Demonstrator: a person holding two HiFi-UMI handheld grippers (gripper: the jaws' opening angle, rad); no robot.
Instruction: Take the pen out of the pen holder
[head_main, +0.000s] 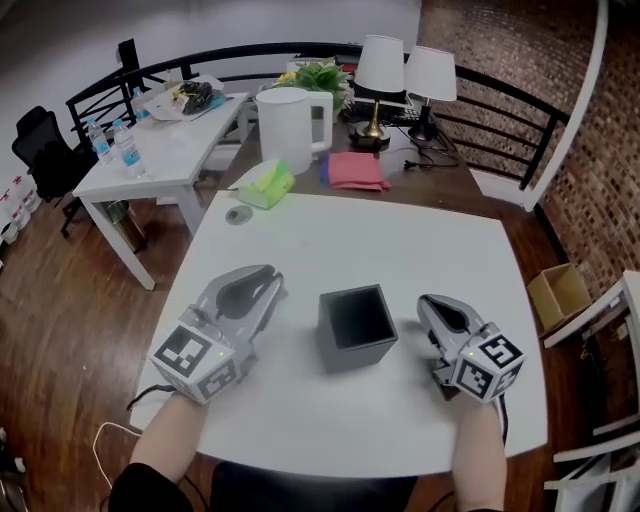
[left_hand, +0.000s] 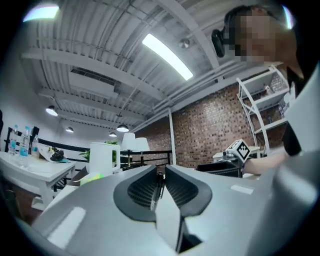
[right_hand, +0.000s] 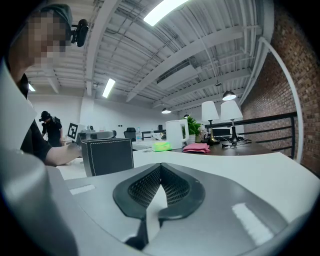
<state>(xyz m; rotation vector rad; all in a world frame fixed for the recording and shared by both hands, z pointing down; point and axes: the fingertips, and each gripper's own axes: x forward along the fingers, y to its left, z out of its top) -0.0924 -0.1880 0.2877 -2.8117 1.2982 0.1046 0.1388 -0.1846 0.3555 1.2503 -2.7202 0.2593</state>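
Note:
The black square pen holder (head_main: 357, 325) stands open-topped on the white table (head_main: 420, 250), between my two grippers. Left of it, my left gripper (head_main: 270, 275) lies level and is shut on a thin dark pen (left_hand: 159, 182), which stands pinched between the ribbed pads; the head view does not show the pen. From the left gripper view the holder (left_hand: 220, 170) lies off to the right. My right gripper (head_main: 428, 300) rests right of the holder, shut with nothing between its pads (right_hand: 150, 187). The right gripper view has the holder (right_hand: 106, 156) to its left.
A white kettle (head_main: 290, 128), a green pack (head_main: 266, 185) and a pink cloth (head_main: 354, 170) sit beyond the table's far edge, with two lamps (head_main: 405, 75) behind them. A small round disc (head_main: 238, 214) lies by the far left corner. A second white table (head_main: 160, 150) stands to the left.

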